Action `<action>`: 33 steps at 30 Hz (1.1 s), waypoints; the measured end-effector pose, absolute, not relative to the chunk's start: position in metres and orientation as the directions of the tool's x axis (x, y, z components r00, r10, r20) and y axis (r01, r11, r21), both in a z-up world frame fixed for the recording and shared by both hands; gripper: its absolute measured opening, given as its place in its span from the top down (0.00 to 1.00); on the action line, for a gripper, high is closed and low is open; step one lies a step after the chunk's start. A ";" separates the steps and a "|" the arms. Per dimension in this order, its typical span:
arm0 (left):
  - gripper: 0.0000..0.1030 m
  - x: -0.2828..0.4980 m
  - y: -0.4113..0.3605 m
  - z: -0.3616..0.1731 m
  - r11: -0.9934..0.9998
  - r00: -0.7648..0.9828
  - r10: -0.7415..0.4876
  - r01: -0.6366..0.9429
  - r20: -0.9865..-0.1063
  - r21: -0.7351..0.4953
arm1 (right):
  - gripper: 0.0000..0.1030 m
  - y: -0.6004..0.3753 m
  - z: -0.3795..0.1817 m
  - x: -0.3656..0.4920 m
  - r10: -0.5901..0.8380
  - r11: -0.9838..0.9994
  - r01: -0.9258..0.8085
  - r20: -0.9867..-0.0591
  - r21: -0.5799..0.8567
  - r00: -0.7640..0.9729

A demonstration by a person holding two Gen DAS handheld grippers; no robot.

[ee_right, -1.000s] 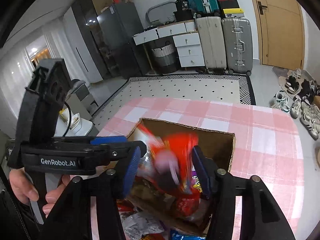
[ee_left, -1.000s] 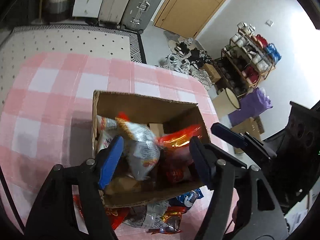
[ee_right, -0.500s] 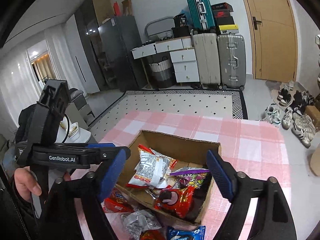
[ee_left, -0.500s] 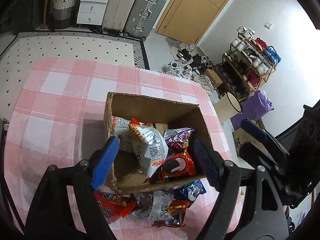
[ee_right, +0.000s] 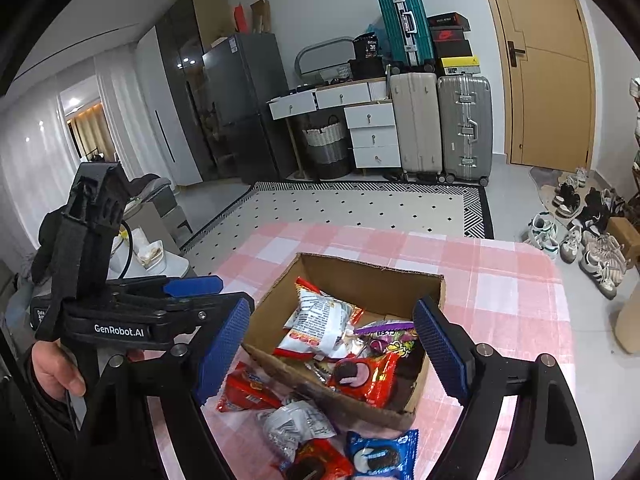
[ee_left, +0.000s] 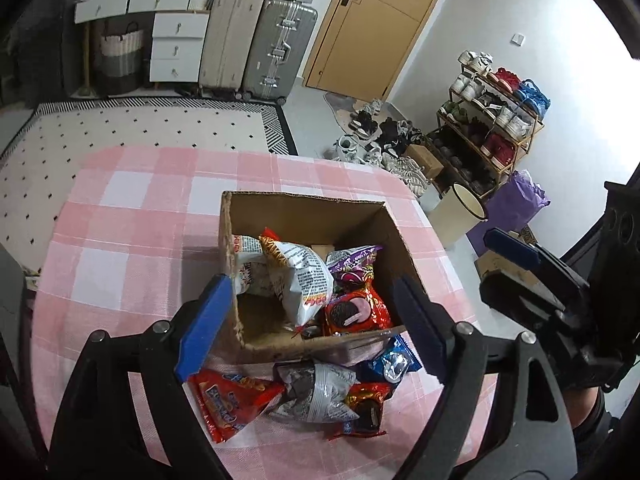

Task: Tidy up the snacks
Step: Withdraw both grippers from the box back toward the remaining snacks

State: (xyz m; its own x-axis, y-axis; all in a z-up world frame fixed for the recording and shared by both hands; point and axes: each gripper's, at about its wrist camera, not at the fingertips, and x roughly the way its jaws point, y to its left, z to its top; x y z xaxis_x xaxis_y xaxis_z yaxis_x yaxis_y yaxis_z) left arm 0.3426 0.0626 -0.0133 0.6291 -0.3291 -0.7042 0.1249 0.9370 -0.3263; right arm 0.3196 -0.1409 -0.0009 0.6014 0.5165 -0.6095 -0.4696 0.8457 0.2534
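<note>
While both hand-held grippers hang released above it, the cardboard box (ee_left: 308, 216) sits open on the pink-checked tabletop (ee_left: 132, 240).
Left hand-held gripper (ee_left: 308, 328) and right hand-held gripper (ee_right: 336, 348) have just been opening, nothing between the jaws; a white chip bag (ee_left: 298, 276) and a red cookie pack (ee_left: 356, 312) lie inside, and more packets (ee_left: 312, 396) lie just beside the box's near wall.

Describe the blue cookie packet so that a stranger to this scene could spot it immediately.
Find the cardboard box on the pink checked tablecloth. Loose packets lie outside its near wall; the blue cookie packet is the only blue one there, picturing a dark sandwich cookie, beside red and silver wrappers.
</note>
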 end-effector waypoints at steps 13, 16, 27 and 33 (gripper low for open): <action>0.02 0.287 0.074 0.009 0.957 0.692 -0.272 0.120 -0.669 -0.265 | 0.05 -0.144 0.012 0.276 0.537 0.836 -0.480 -0.575 0.266 0.617; 0.02 0.278 0.074 0.011 0.959 0.700 -0.265 0.120 -0.663 -0.256 | 0.03 -0.144 0.014 0.264 0.538 0.836 -0.480 -0.567 0.265 0.624; 0.01 0.234 0.080 0.002 0.975 0.725 -0.196 0.072 -0.660 -0.210 | 0.01 -0.143 0.009 0.226 0.554 0.827 -0.487 -0.555 0.281 0.621; 0.01 0.214 0.078 -0.007 0.979 0.732 -0.179 0.069 -0.658 -0.190 | 0.01 -0.146 -0.001 0.209 0.555 0.827 -0.479 -0.562 0.294 0.614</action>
